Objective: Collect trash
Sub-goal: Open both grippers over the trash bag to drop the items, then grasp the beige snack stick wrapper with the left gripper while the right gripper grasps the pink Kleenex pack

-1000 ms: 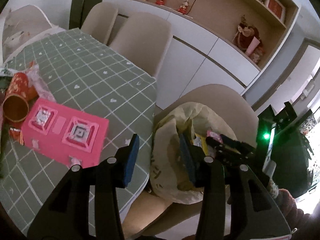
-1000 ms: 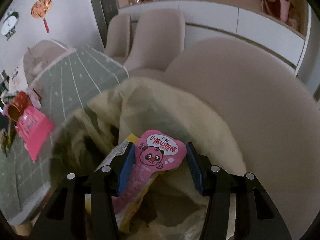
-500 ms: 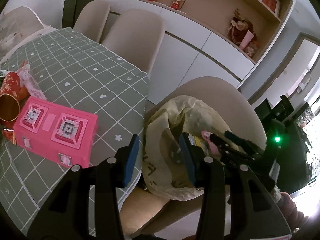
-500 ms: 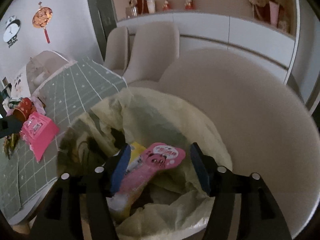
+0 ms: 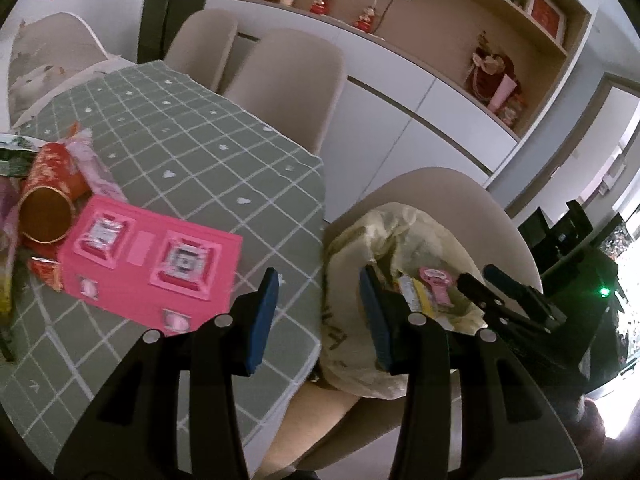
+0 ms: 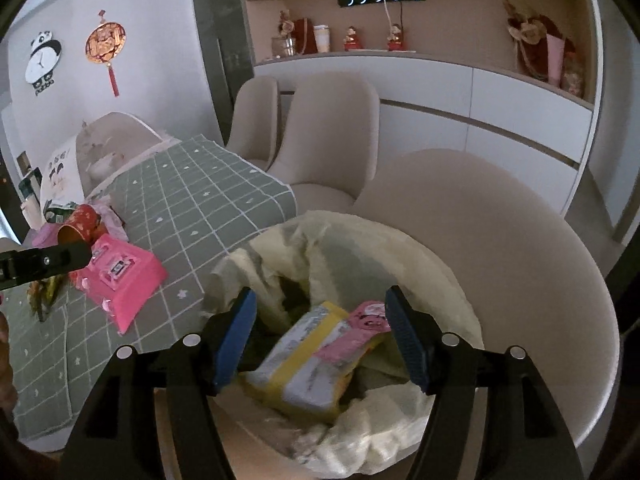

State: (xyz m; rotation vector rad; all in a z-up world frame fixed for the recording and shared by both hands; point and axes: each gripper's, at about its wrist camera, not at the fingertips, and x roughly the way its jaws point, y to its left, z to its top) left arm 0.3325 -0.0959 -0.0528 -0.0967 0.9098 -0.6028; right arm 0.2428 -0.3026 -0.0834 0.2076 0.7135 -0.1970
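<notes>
Now the right hand-held gripper (image 6: 320, 336) has released the pink wrapper (image 6: 370, 320) into the bag (image 6: 400, 248).

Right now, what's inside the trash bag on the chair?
In the bag: a yellow-and-white packet with a pink wrapper on top. Anything deeper is hidden under them and the bag's folds.

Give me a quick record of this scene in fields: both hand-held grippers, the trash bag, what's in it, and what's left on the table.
left hand-held gripper: open, empty, hovering between table edge and bag
right hand-held gripper: open, empty, above the bag mouth
trash bag: pale yellow, open, sitting on a beige chair
in bag: pink panda wrapper lying on a yellow and white packet
on table: pink box, red and gold tube on its side, more wrappers beyond
table: green grid cloth
</notes>
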